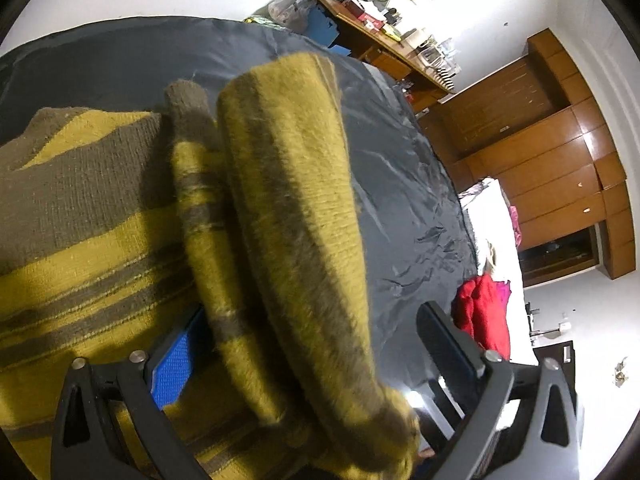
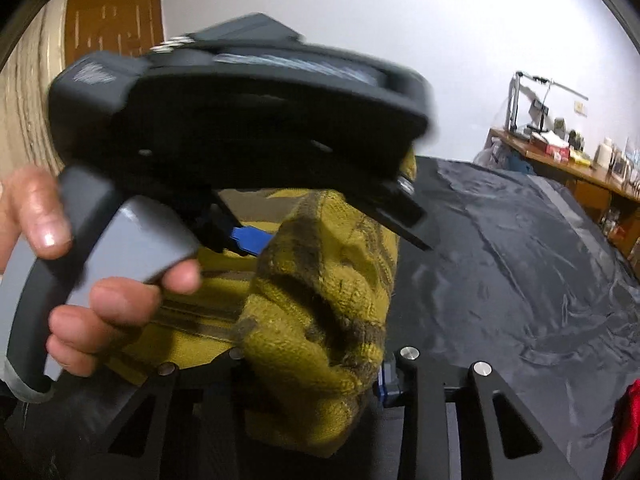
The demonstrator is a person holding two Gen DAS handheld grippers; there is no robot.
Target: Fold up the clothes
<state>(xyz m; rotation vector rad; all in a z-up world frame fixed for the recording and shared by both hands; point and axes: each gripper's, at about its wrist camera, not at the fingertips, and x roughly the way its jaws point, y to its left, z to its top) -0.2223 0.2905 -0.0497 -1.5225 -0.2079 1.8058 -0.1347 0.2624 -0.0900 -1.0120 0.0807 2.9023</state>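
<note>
A mustard-yellow sweater with olive-brown stripes (image 1: 100, 208) lies on a dark grey sheet (image 1: 400, 184). A rolled fold of it (image 1: 296, 216) rises through my left gripper (image 1: 316, 328), whose jaws stand wide apart, so it is open. My right gripper (image 2: 316, 364) is shut on a bunched part of the sweater (image 2: 320, 312). In the right wrist view the left gripper's body (image 2: 240, 120) is held in a hand (image 2: 100, 300) just above the sweater, with its blue pad (image 2: 250, 240) against the knit.
A pile of red and pink clothes (image 1: 484, 312) lies at the sheet's edge, also showing in the right wrist view (image 2: 628, 432). A cluttered wooden desk (image 1: 384, 36) and wooden wardrobe (image 1: 560, 152) stand beyond the bed.
</note>
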